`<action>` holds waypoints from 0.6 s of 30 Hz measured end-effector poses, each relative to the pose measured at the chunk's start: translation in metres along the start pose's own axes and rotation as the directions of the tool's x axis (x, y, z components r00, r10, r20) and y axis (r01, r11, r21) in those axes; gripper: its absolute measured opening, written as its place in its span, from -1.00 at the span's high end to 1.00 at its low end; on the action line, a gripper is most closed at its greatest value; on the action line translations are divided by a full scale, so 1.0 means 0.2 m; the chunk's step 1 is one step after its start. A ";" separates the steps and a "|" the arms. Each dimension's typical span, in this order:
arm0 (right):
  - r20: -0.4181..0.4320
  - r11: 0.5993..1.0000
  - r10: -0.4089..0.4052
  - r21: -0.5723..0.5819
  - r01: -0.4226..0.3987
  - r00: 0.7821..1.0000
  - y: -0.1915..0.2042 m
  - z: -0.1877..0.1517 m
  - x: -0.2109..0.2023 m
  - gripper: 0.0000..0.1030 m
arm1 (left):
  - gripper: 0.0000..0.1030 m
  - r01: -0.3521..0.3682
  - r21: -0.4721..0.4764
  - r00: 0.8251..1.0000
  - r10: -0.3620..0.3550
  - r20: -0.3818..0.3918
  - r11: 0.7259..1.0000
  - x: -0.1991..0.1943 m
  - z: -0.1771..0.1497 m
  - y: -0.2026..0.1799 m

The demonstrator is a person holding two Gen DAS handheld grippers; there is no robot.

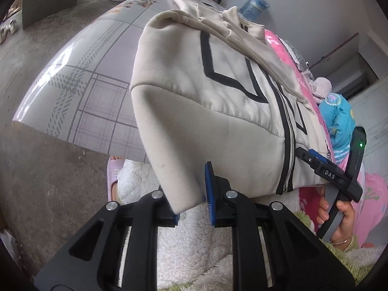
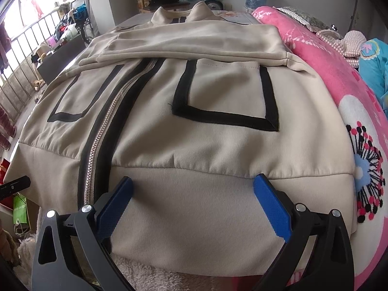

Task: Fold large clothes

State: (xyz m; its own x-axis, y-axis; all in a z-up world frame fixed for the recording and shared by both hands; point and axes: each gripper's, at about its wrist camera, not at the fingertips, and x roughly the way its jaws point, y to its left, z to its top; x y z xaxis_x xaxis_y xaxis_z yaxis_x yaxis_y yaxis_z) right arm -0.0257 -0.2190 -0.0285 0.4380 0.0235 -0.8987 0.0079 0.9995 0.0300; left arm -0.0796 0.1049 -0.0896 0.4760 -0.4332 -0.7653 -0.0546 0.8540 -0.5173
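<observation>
The left claw pinches the jacket hem corner; the jacket's length runs toward twelve o'clock. The right claw stands wide over the hem.

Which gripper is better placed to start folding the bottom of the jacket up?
Probably the left gripper: its blue pads are clamped on the jacket's lower left corner. The right gripper is wide open above the waistband beside the zipper, holding nothing.
</observation>
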 end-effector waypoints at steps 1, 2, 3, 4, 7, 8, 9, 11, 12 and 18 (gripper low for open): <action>0.001 1.000 0.000 -0.001 0.000 1.000 0.00 0.00 0.00 -0.88 | 0.70 -0.004 -0.008 1.000 0.005 0.003 1.000 0.00 0.00 0.00; 0.003 1.000 0.002 -0.001 -0.002 1.000 0.00 0.00 0.00 -0.88 | 0.80 -0.014 -0.008 1.000 0.014 0.009 1.000 0.00 0.00 -0.01; 0.003 1.000 0.003 -0.002 -0.003 1.000 0.00 0.00 0.00 -0.88 | 0.83 -0.030 0.000 0.999 0.030 0.017 1.000 -0.01 0.00 -0.01; 0.003 1.000 0.003 -0.002 -0.003 1.000 0.00 0.00 0.00 -0.88 | 0.86 -0.040 0.013 0.999 0.040 0.023 0.999 -0.02 -0.01 -0.03; 0.002 1.000 0.008 -0.005 -0.008 1.000 -0.01 0.00 0.00 -0.88 | 0.88 -0.064 0.048 0.997 0.062 0.040 0.997 -0.07 -0.01 -0.07; 0.002 1.000 0.009 -0.007 -0.009 1.000 -0.01 0.00 0.00 -0.88 | 0.90 -0.068 0.056 0.997 0.066 0.048 0.996 -0.09 -0.01 -0.09; 0.003 1.000 0.011 -0.011 -0.011 1.000 -0.01 0.00 0.00 -0.88 | 0.90 -0.069 0.067 0.996 0.065 0.060 0.995 -0.11 -0.01 -0.10; 0.003 1.000 0.012 -0.012 -0.012 1.000 -0.01 0.00 0.00 -0.88 | 0.91 -0.081 0.099 0.993 0.072 0.093 0.992 -0.14 0.00 -0.14; 0.005 1.000 0.015 -0.013 -0.015 1.000 -0.01 0.00 -0.01 -0.88 | 0.91 -0.092 0.114 0.991 0.080 0.104 0.989 -0.15 0.01 -0.16; 0.000 0.995 0.083 0.047 -0.083 0.997 -0.09 -0.02 -0.09 -0.88 | 0.91 -0.125 0.154 0.988 0.110 0.106 0.980 -0.13 0.03 -0.19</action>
State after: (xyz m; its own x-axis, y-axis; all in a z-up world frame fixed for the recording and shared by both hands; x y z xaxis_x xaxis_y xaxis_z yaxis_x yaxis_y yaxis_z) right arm -0.0373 -0.2372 -0.0148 0.4374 0.1067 -0.8929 0.0132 0.9921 0.1250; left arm -0.0854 0.0857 -0.0475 0.5575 -0.3040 -0.7725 0.0223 0.9357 -0.3522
